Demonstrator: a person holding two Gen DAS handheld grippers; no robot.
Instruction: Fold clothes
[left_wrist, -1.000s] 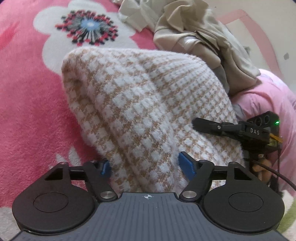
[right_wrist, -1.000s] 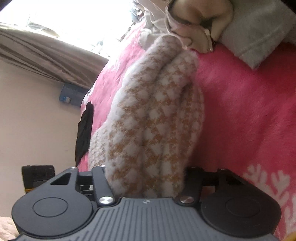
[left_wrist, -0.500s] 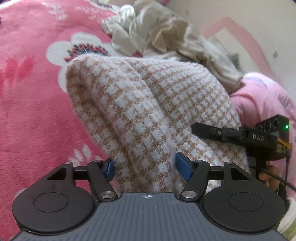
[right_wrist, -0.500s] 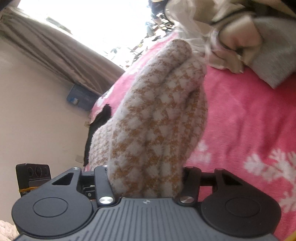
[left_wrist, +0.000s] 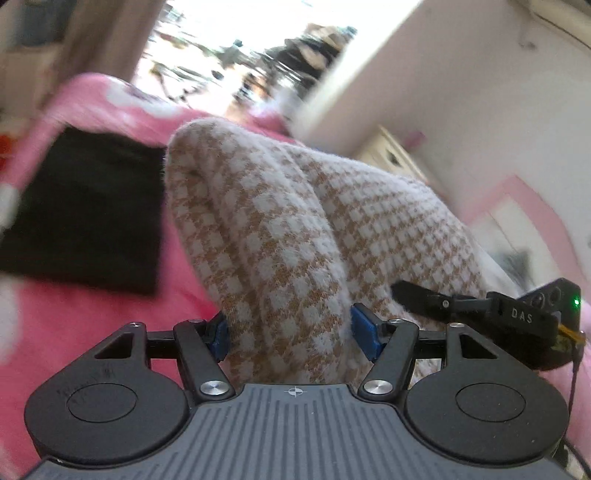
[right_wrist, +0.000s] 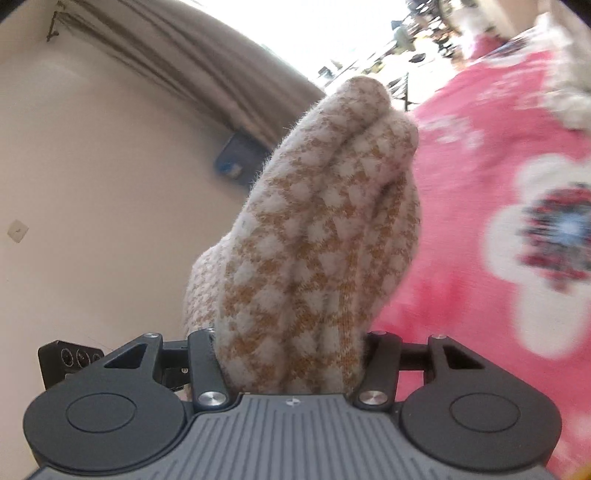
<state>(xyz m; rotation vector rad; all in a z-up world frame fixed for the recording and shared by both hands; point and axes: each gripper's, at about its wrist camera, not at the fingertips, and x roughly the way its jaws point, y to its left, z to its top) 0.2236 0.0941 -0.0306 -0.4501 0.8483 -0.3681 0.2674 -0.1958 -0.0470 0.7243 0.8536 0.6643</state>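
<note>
Black claw (left_wrist: 424, 299) marked "DAS"

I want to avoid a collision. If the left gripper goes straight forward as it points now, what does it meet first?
The left gripper is already shut on the checked knit garment; that bunched cloth fills its path. Beyond probably lies the pink blanket, though depth is unclear.

text: "DAS" in pale capitals | on: black device (left_wrist: 524, 317) with a green light, at 3 o'clock in the left wrist view | right wrist view: nothing readable | other marks: a small crosshair on each grey housing, no letters
</note>
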